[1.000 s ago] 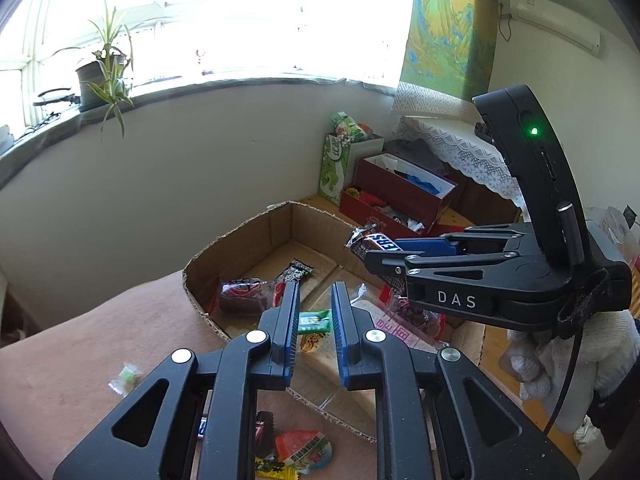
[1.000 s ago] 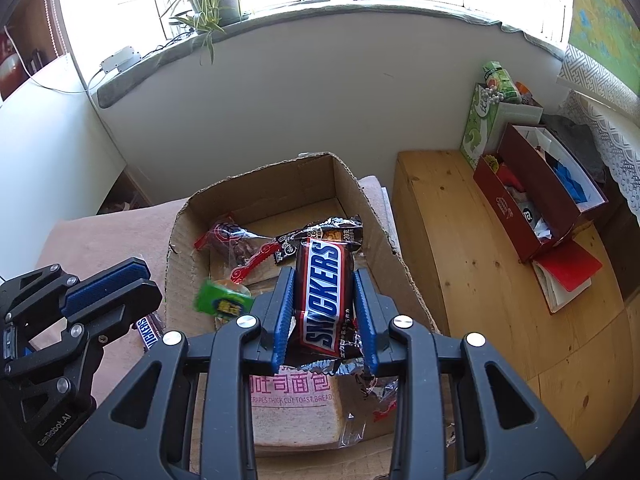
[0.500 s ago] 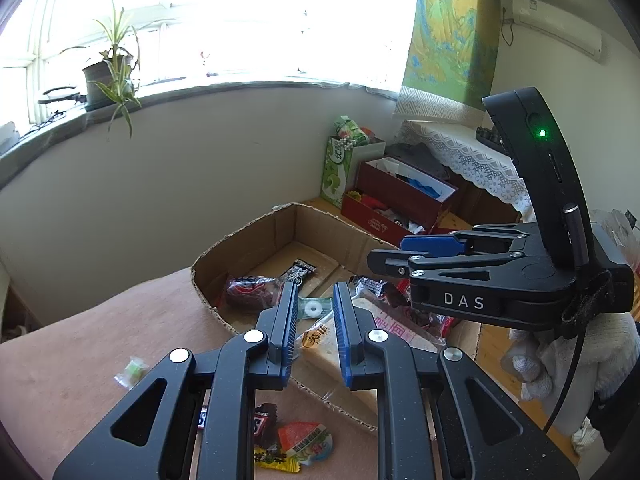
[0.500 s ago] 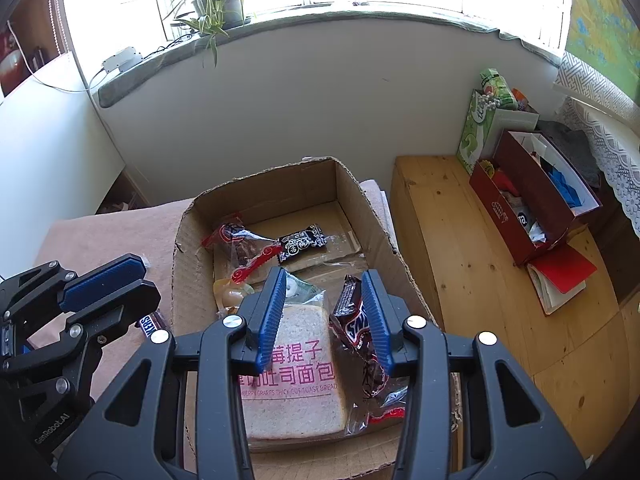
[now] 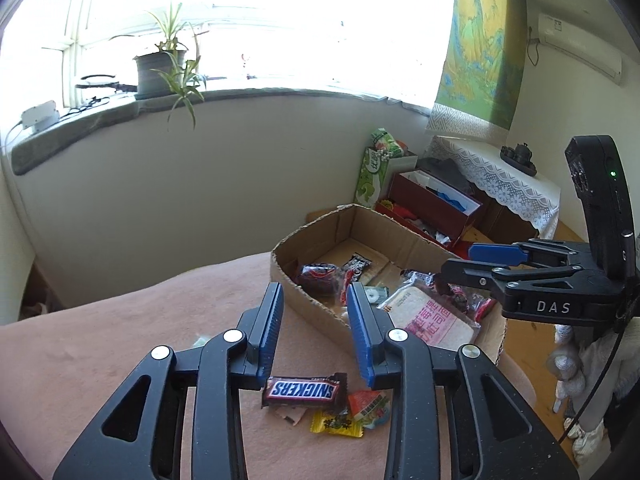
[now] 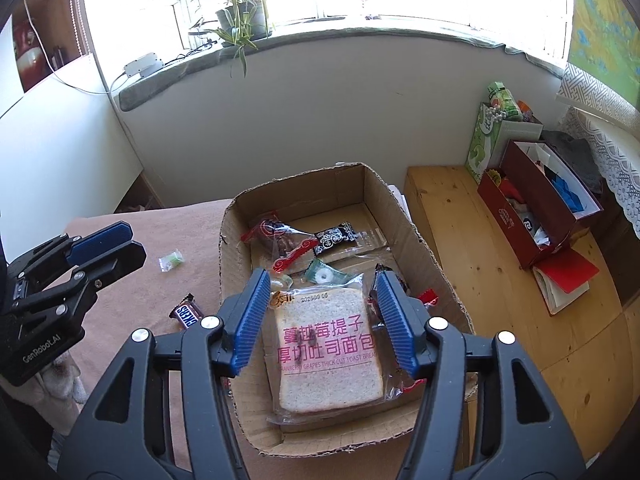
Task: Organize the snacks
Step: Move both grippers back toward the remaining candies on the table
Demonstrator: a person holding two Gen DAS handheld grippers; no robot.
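Potted spider plant (image 6: pixel 240 20) up on the windowsill (image 6: pixel 320 42), landscape scroll (image 5: pixel 480 48) hanging right of it, maroon box (image 6: pixel 548 216) down below the scroll.

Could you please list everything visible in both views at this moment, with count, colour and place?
Cardboard box: one, brown, on the pink-covered surface.
Toast bread pack: one, clear with pink lettering, in the box's near end.
Red-and-clear packet: one, in the box's far left.
Black packet: one, mid-box at the far end.
Green candy: one, mid-box.
Snickers bar: one, brown, outside the box under the left claw.
Yellow candy: one, beside the Snickers bar.
Orange-green packet: one, beside it.
Small green candy: one, loose left of the box.
Left claw: open.
Right claw: open, above the toast.
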